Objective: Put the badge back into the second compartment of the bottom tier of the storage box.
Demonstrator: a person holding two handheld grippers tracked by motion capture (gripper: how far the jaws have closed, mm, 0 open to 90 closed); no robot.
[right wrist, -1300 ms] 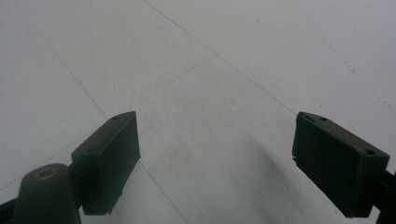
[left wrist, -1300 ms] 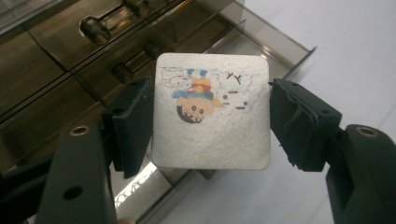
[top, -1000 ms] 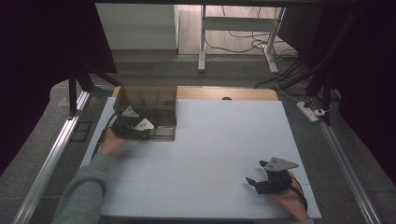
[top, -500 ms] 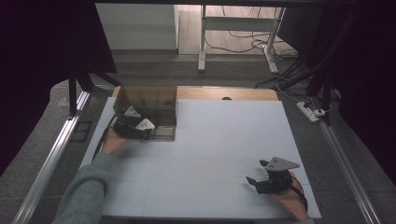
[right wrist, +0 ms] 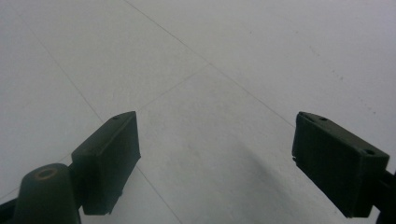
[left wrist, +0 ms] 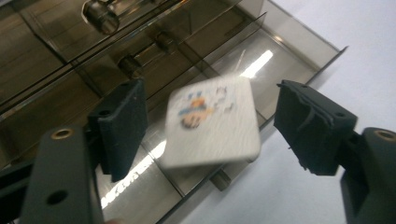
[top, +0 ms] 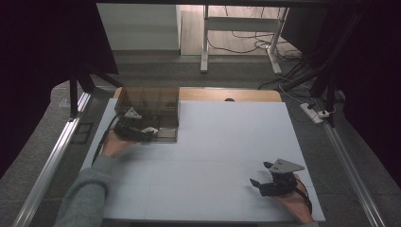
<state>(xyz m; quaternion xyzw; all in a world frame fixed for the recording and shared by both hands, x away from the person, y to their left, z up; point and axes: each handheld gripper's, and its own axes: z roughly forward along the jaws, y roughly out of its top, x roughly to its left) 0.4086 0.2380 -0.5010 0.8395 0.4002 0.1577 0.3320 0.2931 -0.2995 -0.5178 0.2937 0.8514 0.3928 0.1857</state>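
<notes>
Organiser tray point(top: 156, 101) of smoky clear plastic, split into compartments, sits at the far left of the white tabletop point(top: 222, 156), which is the largest thing in the high view, its surface crossed by faint seam lines. In the left hand-held gripper view the tray's point(left wrist: 140, 70) dividers run slantwise and a couple of small metal cylinders point(left wrist: 99, 14) lie in its farther compartments; what they are is too blurred to tell.

At the tray's near front edge the left hand-held gripper point(top: 137, 128) is held by a hand with a grey sleeve point(top: 85, 194). Its jaws stand wide apart, and between them, touching neither, is a small white square card point(left wrist: 212, 122) with rounded corners and a colourful print, tilted and blurred above a front compartment of the tray. Whether it rests on anything cannot be told. In the high view the card point(top: 150, 129) is a pale spot at the gripper's tip.

Well apart, near the tabletop's front right corner, the right hand-held gripper point(top: 268, 179) sits low over the surface with its jaws spread apart and nothing between them; its own view point(right wrist: 215, 154) looks along them onto bare white tabletop point(right wrist: 210, 56).
</notes>
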